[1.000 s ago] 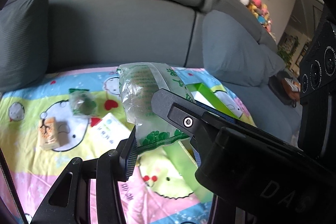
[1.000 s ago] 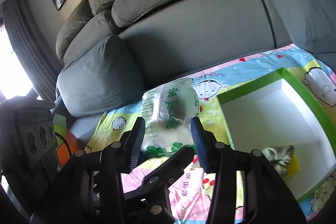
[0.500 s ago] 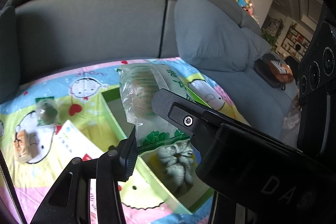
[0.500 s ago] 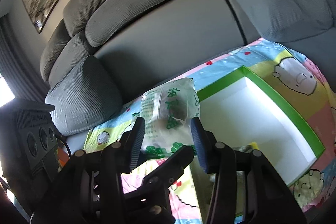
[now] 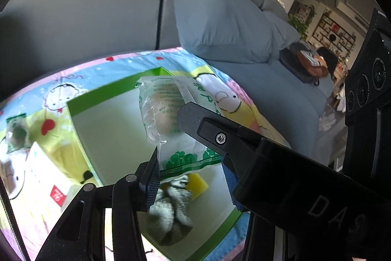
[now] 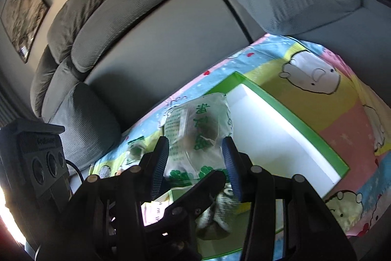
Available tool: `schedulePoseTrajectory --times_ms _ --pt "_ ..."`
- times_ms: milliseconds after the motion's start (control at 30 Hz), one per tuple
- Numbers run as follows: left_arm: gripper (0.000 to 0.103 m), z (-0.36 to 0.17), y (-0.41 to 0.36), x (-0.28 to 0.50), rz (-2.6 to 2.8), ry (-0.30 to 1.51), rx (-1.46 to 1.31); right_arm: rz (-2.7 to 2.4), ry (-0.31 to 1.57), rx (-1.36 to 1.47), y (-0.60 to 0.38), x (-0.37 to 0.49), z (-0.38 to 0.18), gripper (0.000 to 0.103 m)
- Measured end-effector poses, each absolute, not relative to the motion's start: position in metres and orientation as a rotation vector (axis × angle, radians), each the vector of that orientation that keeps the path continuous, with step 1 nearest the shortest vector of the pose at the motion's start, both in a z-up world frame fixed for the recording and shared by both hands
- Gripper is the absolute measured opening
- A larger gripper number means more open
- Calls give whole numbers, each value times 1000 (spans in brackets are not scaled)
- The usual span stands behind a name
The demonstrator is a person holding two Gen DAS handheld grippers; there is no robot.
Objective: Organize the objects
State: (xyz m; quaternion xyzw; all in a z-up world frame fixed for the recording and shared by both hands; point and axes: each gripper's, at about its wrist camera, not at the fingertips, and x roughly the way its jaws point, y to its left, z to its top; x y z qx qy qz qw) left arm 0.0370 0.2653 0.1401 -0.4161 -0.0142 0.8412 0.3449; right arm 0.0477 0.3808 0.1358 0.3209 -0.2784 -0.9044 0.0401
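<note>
A clear snack bag with green print (image 5: pixel 168 114) hangs above the green-rimmed white box (image 5: pixel 97 99). My left gripper (image 5: pixel 190 175) is shut on the bag's lower end. My right gripper (image 6: pixel 196 163) has its fingers on both sides of the same bag (image 6: pixel 198 129) and holds it too, over the box (image 6: pixel 288 114). A grey-white crumpled item (image 5: pixel 171 209) and a yellow piece (image 5: pixel 196 184) lie in the box's near end.
A cartoon-print cloth (image 5: pixel 234 99) covers the seat of the grey sofa (image 5: pixel 97 9). A small green-topped packet (image 5: pixel 16 133) and a white box with a red label (image 5: pixel 46 177) lie on the cloth left of the box. A big cushion (image 5: pixel 232 21) stands at right.
Both grippers have carried the bag rightward from over the cloth to above the green-rimmed box. The grip on the bag is unchanged.
</note>
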Motion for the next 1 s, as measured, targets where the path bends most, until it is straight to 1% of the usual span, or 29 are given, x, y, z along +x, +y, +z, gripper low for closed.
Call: schedulePoseTrajectory --times_ms 267,633,1000 --pt "48 126 276 32 2128 -47 -1134 -2778 -905 1069 395 45 123 46" --pt "48 106 280 27 2053 -82 -1223 -2762 -923 1213 403 37 106 46" --pt "48 96 282 24 2020 -99 -1274 -2743 -943 1294 408 32 95 46"
